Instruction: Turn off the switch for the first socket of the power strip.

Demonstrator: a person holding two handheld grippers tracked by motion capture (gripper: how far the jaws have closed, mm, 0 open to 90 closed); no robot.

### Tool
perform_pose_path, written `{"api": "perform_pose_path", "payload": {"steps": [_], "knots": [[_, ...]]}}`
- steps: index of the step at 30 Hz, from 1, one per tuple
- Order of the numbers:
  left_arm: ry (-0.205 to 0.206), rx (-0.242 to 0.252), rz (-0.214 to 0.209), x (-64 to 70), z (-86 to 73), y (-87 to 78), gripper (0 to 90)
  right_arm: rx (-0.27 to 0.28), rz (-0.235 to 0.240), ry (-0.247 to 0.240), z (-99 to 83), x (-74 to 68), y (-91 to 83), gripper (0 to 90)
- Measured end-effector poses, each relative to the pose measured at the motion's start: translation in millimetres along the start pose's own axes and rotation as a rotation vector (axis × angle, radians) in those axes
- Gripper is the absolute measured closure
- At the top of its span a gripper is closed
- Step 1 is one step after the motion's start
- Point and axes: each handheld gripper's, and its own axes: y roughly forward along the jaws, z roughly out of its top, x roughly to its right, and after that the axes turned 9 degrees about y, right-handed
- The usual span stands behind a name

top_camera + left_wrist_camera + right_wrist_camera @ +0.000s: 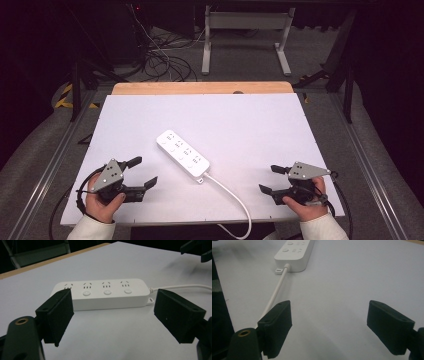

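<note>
Black jaws of the left gripper (136,174) stand wide apart, holding nothing, near the white power strip (182,153) lying diagonally mid-table (250,120); its white cable (235,200) trails toward the near edge, beside the right gripper (270,179), likewise spread and empty.

Left gripper (140,175) and right gripper (268,179) — both jaws spread wide, empty.

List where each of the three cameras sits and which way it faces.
High view: above the person's side, looking forward and down on the white table; both hands, left gripper, right gripper.
Left gripper view: between open jaws, toward the power strip's long side.
Right gripper view: between open jaws, along the cable.
Shared: the strip.
</note>
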Motion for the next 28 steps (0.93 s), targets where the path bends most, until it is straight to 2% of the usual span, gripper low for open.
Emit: {"api": "perform_pose_path", "payload": {"steps": [2,4,7,10,17,20,22,25,28], "knots": [[0.013,-0.018,0.005,0.7,-4.5,-0.2,15.5,0.001,-0.001,0.001,-0.1,0.2,-0.1,20.2],[0.004,-0.042,-0.020,1.2,-7.7,-1.6,15.7,0.001,-0.001,0.000,-0.2,0.5,-0.3,20.1],[0.009,-0.065,-0.030,2.6,-12.1,-3.0,15.6,0.000,-0.001,0.000,-0.6,0.8,-0.4,20.1],[0.010,-0.089,-0.025,3.3,-15.9,-3.5,15.0,-0.001,-0.001,0.000,-0.9,1.2,-0.4,20.0],[-0.077,-0.101,-0.020,2.7,-15.1,-2.2,13.4,-0.006,0.001,-0.001,-1.5,2.0,0.0,19.9],[-0.128,-0.131,-0.010,3.7,-12.9,-2.0,13.8,-0.005,-0.001,-0.001,-1.5,1.9,-0.2,19.8],[-0.110,-0.126,-0.006,3.9,-12.4,-2.2,13.6,-0.006,-0.001,-0.002,-1.5,1.8,0.0,19.8],[-0.042,-0.111,0.015,2.9,-12.3,-1.8,13.4,-0.007,-0.002,-0.002,-1.5,2.2,0.3,19.7],[-0.013,-0.097,0.017,3.6,-12.4,-1.8,12.4,-0.008,-0.003,-0.001,-1.6,2.5,0.4,19.7]]}}
